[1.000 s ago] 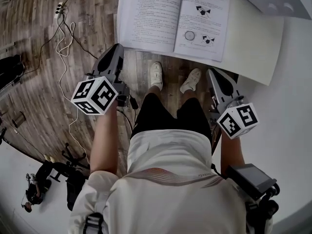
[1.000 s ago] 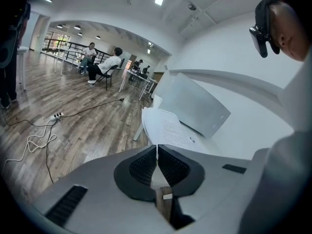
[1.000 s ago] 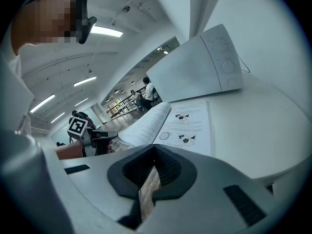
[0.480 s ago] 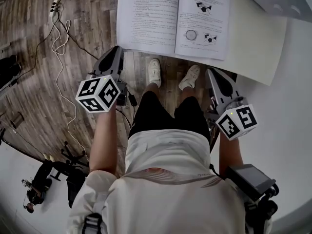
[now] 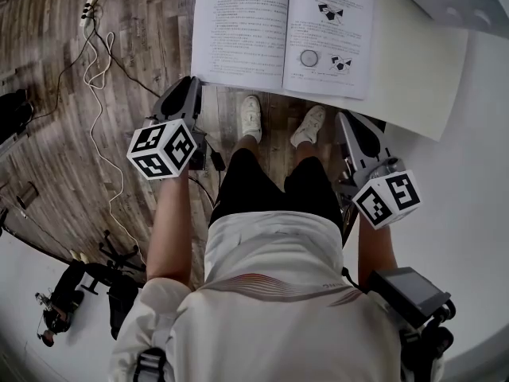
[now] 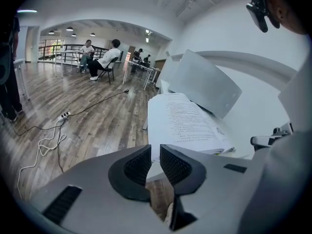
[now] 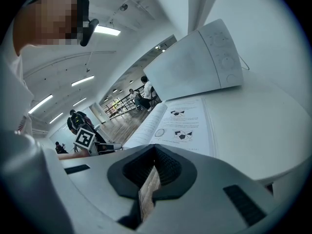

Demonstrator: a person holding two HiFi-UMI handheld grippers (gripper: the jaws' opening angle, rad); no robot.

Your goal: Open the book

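Note:
The book (image 5: pixel 282 30) lies open on the white table (image 5: pixel 413 70), with text on its left page and diagrams on its right. My left gripper (image 5: pixel 188 86) hangs just before the table's left front edge, over the wooden floor. Its jaws are opening, and a narrow gap shows between the pads (image 6: pixel 139 165) with nothing in it. In the left gripper view the book (image 6: pixel 183 123) lies ahead. My right gripper (image 5: pixel 348 122) sits shut and empty near the table's front edge, below the book's right page (image 7: pixel 180 126).
A white box-like appliance (image 7: pixel 195 67) stands at the back of the table, behind the book. White cables and a power strip (image 5: pixel 94 22) trail over the floor at the left. The person's shoes (image 5: pixel 254 122) stand under the table edge. People sit far off (image 6: pixel 105 60).
The left gripper has sunk a little: its marker cube looks smaller and sits slightly further right. The right gripper and the open book have stayed put.

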